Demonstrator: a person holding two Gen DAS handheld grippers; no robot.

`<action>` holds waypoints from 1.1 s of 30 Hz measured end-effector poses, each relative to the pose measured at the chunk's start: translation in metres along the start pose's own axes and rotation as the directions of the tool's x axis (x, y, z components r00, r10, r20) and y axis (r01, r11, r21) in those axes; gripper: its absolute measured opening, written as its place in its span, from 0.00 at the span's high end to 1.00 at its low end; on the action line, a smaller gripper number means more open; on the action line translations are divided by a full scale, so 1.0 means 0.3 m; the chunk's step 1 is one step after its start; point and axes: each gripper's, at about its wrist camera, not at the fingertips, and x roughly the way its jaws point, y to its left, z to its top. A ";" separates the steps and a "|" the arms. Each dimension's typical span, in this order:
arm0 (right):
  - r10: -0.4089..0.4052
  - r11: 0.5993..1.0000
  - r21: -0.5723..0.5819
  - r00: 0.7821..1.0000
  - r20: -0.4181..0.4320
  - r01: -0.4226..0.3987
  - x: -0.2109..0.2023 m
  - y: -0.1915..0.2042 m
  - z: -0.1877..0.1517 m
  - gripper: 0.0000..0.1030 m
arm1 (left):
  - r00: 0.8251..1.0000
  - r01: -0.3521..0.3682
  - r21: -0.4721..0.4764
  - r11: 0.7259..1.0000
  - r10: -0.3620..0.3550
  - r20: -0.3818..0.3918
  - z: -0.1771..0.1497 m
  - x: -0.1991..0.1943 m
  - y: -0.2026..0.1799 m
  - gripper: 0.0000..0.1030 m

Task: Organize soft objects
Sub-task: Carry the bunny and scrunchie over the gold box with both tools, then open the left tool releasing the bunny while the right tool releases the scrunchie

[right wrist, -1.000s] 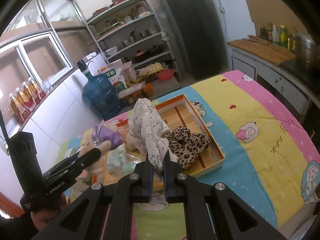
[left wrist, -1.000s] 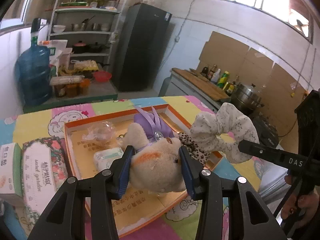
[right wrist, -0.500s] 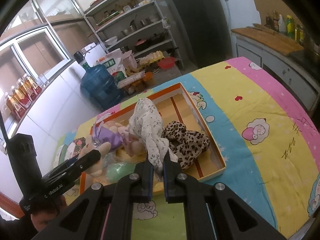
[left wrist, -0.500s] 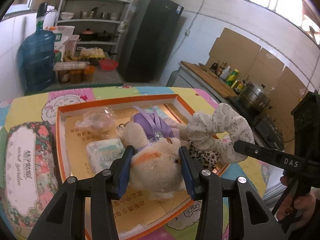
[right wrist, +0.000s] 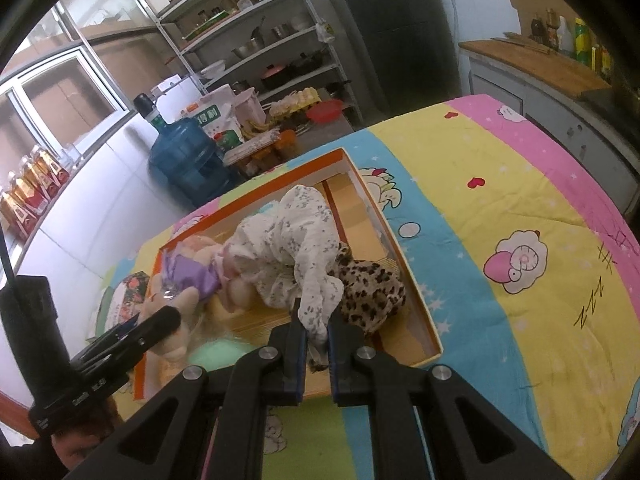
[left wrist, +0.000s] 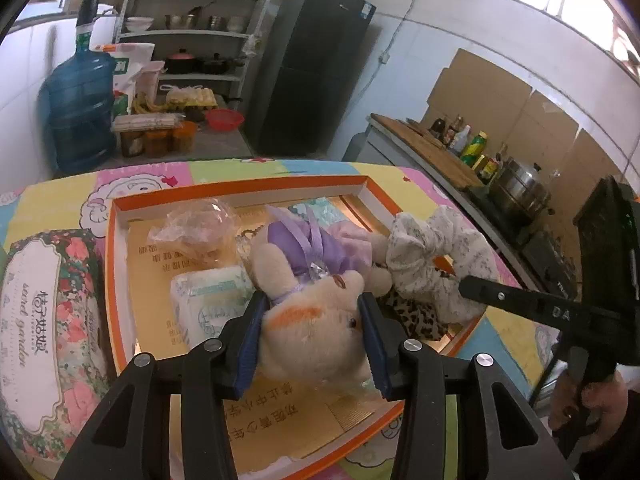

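Observation:
My left gripper [left wrist: 312,340] is shut on the head of a cream plush bunny [left wrist: 316,320] in a purple dress, low over the orange-rimmed box [left wrist: 240,190]. My right gripper [right wrist: 316,336] is shut on a white floral scrunchie [right wrist: 292,248], which drapes onto the bunny and a leopard-print scrunchie [right wrist: 368,288] lying in the box [right wrist: 416,292]. In the left wrist view the floral scrunchie [left wrist: 432,256] hangs from the right gripper's finger [left wrist: 516,300] over the leopard-print one [left wrist: 416,316].
The box also holds a clear crinkled bag [left wrist: 196,228] and a wrapped white-green pack [left wrist: 208,300]. A floral tissue pack [left wrist: 44,320] lies left of the box on the cartoon-print cloth [right wrist: 520,208]. A water jug [left wrist: 80,116] and shelves stand behind.
Both grippers have come down toward the box with their loads. The floral scrunchie now rests against the bunny and the leopard-print scrunchie.

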 end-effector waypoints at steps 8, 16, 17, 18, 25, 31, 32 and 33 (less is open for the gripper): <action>-0.035 0.999 -0.002 0.999 0.006 0.035 0.016 -0.005 -0.001 0.48 | 1.000 0.022 -0.008 1.000 -0.022 0.008 -0.003 -0.016 0.008 0.51; -0.056 0.998 0.019 0.998 0.004 0.056 0.010 -0.011 -0.006 0.46 | 0.999 0.007 0.011 1.000 -0.008 0.032 0.005 -0.048 0.003 0.47; -0.051 0.998 0.028 0.999 0.002 0.051 0.008 -0.014 -0.008 0.42 | 0.999 0.008 0.013 1.000 -0.008 0.038 0.006 -0.053 0.003 0.45; -0.046 0.998 0.035 0.999 0.001 0.045 0.006 -0.013 -0.010 0.41 | 0.999 0.008 0.014 1.000 -0.009 0.043 0.007 -0.059 0.005 0.45; -0.066 0.996 0.061 0.998 0.018 0.065 -0.027 -0.003 -0.028 0.40 | 0.997 0.021 0.029 0.999 -0.023 0.068 0.013 -0.101 0.009 0.36; -0.079 0.994 0.075 0.996 0.037 0.076 -0.070 0.022 -0.041 0.40 | 0.996 0.035 0.042 0.998 -0.039 0.079 0.011 -0.143 0.009 0.36; -0.077 0.994 0.079 0.996 0.040 0.074 -0.077 0.029 -0.044 0.40 | 0.996 0.038 0.044 0.998 -0.041 0.079 0.011 -0.150 0.012 0.36; -0.076 0.994 0.081 0.996 0.043 0.072 -0.083 0.033 -0.044 0.40 | 0.996 0.039 0.047 0.998 -0.043 0.080 0.010 -0.157 0.013 0.36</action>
